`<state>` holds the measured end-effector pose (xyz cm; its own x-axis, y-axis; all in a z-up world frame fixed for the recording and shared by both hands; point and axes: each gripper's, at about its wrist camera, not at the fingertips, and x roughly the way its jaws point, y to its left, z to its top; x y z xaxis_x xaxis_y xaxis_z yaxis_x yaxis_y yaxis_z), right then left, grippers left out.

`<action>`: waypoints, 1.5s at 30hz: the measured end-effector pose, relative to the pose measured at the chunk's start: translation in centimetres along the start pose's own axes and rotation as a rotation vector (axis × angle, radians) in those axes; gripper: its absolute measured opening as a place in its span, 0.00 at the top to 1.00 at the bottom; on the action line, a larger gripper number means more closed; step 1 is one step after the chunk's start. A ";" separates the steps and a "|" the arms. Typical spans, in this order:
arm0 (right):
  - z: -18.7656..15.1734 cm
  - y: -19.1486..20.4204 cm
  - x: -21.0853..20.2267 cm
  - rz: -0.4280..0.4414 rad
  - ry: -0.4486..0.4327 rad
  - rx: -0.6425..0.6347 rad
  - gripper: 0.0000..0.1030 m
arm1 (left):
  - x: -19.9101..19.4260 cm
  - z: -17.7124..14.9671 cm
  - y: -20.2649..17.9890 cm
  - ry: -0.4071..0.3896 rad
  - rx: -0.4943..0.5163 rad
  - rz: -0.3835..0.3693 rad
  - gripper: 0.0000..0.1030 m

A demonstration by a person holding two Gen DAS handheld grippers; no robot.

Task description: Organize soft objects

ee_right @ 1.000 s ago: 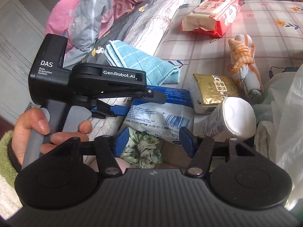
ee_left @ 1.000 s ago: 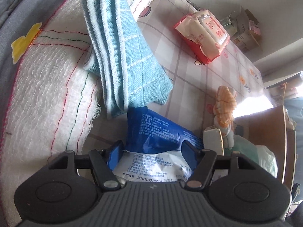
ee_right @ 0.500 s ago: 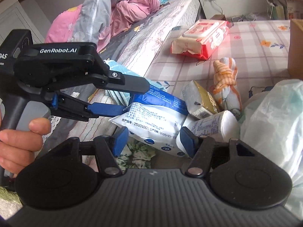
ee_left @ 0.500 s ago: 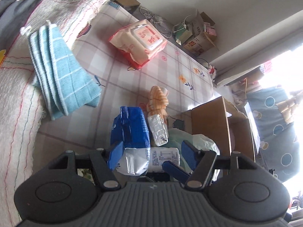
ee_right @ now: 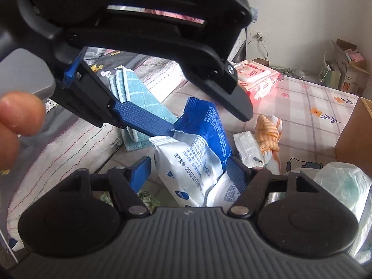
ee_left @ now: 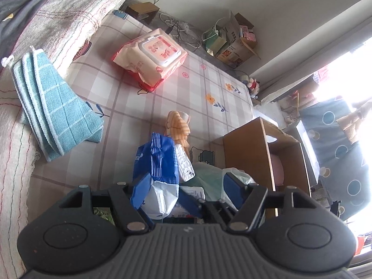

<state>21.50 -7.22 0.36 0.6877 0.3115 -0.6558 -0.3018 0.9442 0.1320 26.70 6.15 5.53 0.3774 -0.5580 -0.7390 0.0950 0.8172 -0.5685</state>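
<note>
A blue and white soft pack stands tilted on the checked floor mat; it also shows in the right wrist view. My left gripper is open, with its left finger against the pack. My right gripper is open around the pack's lower end. The left gripper body fills the top of the right wrist view, one blue finger touching the pack. An orange striped knotted cloth lies just beyond. A folded blue towel leans on the mattress edge.
A red and pink wet-wipe pack lies farther out on the mat. A brown cardboard box stands at the right, with a white-green plastic bag beside it. A small clear packet lies by the orange cloth. Cardboard clutter sits by the wall.
Both grippers have risen and tilted. The blue and white pack has gone from lying flat to standing on end between the fingers. The left gripper now looms close over the right wrist view.
</note>
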 end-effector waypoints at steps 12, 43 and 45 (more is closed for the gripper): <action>0.6 -6.6 -1.6 0.367 0.060 0.337 0.68 | -6.1 -1.8 0.6 -0.230 0.096 0.039 0.31; 3.7 -8.3 2.8 0.285 0.257 0.458 0.51 | 2.2 -6.8 3.4 0.013 0.262 0.194 0.33; 4.1 -7.8 3.4 0.259 0.290 0.451 0.51 | 2.3 -6.7 3.3 0.016 0.267 0.189 0.33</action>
<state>28.90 -13.04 0.13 0.4018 0.5556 -0.7280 -0.0813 0.8135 0.5759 21.67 6.61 -0.48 0.3974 -0.3930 -0.8293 0.2638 0.9144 -0.3069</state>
